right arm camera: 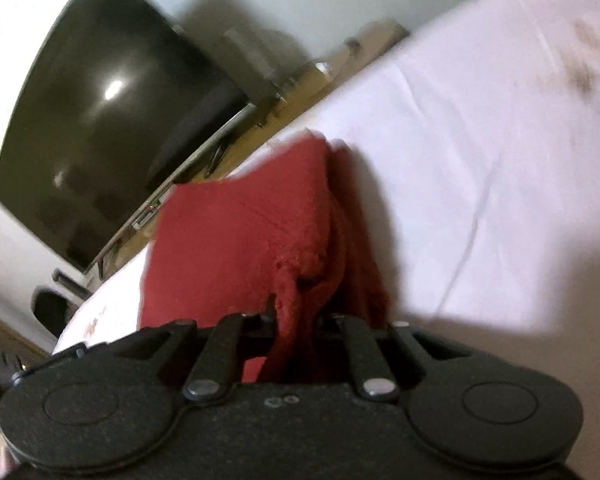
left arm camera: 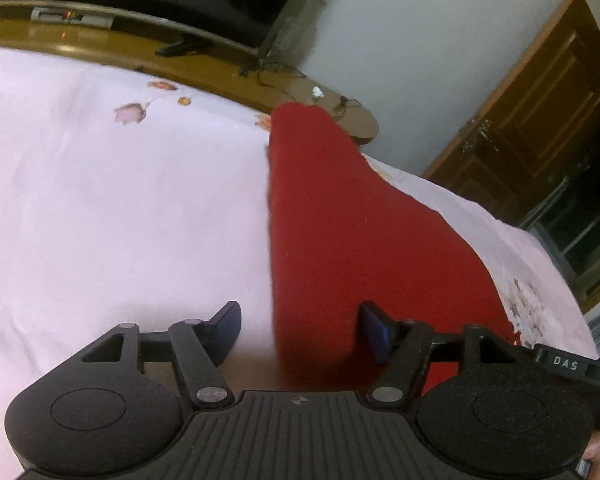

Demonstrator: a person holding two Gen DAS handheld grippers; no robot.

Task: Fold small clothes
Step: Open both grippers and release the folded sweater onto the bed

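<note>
A red knitted garment [left arm camera: 332, 220] lies on the pale pink floral bedsheet [left arm camera: 120, 208], stretching away toward the far edge of the bed. My left gripper [left arm camera: 300, 328] is open, its jaws straddling the garment's near left edge just above the sheet. In the right wrist view my right gripper [right arm camera: 300, 312] is shut on a bunched edge of the red garment [right arm camera: 240, 232], which is lifted and hangs folded above the bedsheet [right arm camera: 480, 160].
A wooden TV bench [left arm camera: 204, 68] with cables runs along the far side of the bed. A large dark TV [right arm camera: 100, 120] stands on it. A brown wooden door [left arm camera: 540, 120] is at the right. White wall lies behind.
</note>
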